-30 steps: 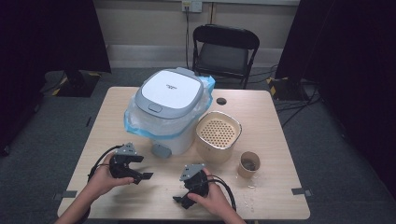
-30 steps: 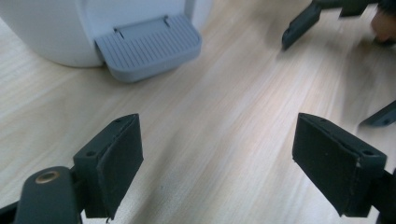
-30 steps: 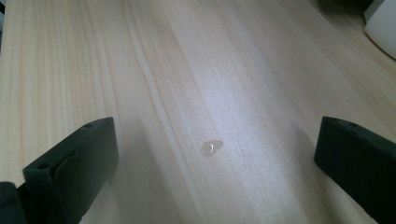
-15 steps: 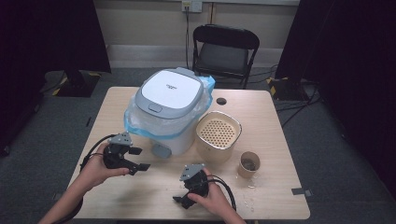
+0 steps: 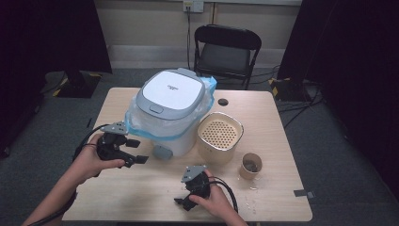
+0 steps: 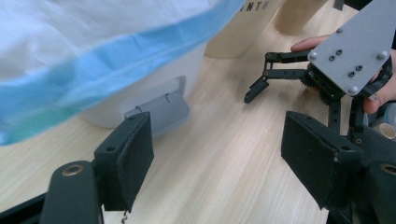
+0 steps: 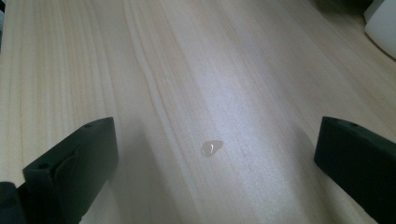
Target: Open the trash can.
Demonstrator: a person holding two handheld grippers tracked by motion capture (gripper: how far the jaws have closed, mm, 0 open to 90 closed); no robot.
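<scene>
One cooker (image 5: 169, 110), one strainer basket (image 5: 219, 135), one paper cup (image 5: 250, 165), two grippers: left (image 5: 135, 151), right (image 5: 184, 202).

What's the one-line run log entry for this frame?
left gripper: open, empty, beside white plastic bin with blue bag liner | right gripper: open, empty, on light wooden table

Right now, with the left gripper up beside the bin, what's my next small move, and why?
Probably ease the left gripper forward toward the bin's grey pedal: its jaws, which have just been closing, stand open and empty, and point at it. The right gripper rests open on the table.
</scene>
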